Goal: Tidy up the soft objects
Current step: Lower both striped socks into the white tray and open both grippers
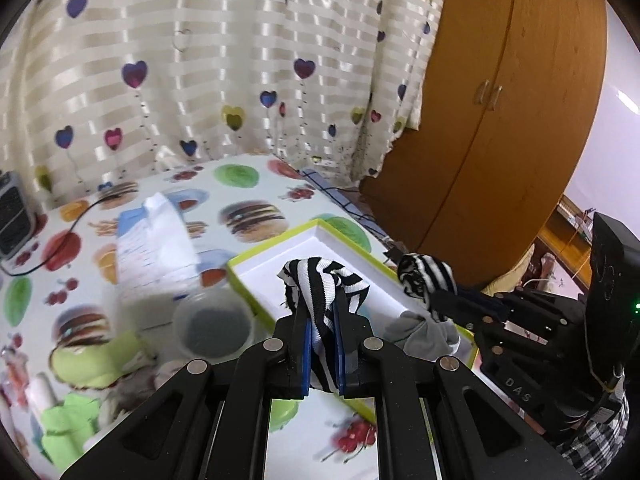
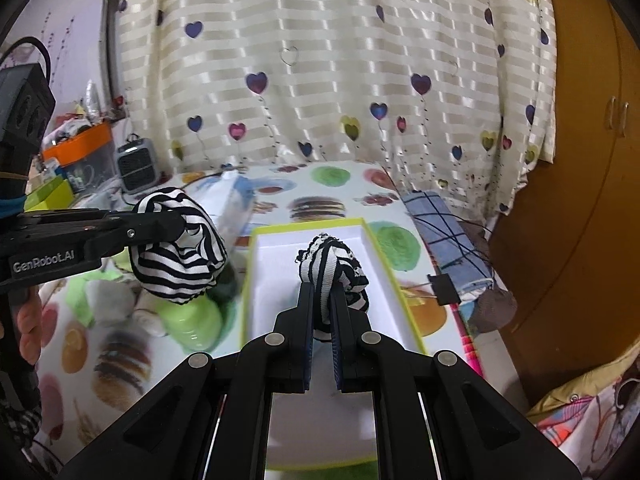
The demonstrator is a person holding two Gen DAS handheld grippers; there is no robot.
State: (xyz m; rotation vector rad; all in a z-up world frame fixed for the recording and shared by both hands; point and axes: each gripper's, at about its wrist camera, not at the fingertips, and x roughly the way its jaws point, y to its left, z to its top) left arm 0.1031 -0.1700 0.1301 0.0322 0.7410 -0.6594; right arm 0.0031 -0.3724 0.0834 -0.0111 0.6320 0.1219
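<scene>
My left gripper (image 1: 320, 312) is shut on a black-and-white striped sock (image 1: 320, 280), held above the white box with a green rim (image 1: 276, 240). It also shows in the right wrist view (image 2: 176, 228) with its sock bundle (image 2: 176, 256) left of the box. My right gripper (image 2: 320, 300) is shut on a second striped sock (image 2: 332, 264) over the box (image 2: 308, 226). It shows in the left wrist view (image 1: 436, 300) with its sock (image 1: 424, 276). A grey sock (image 1: 424, 332) lies in the box's near corner.
The table has a food-print cloth (image 1: 248, 216). On it are a clear plastic cup (image 1: 212, 328), a blue-white pack (image 1: 156, 240), green soft items (image 1: 96, 364), a small heater (image 2: 136, 164). A blue checked cloth (image 2: 444, 236) lies at the right edge. A wooden wardrobe (image 1: 500, 120) stands right.
</scene>
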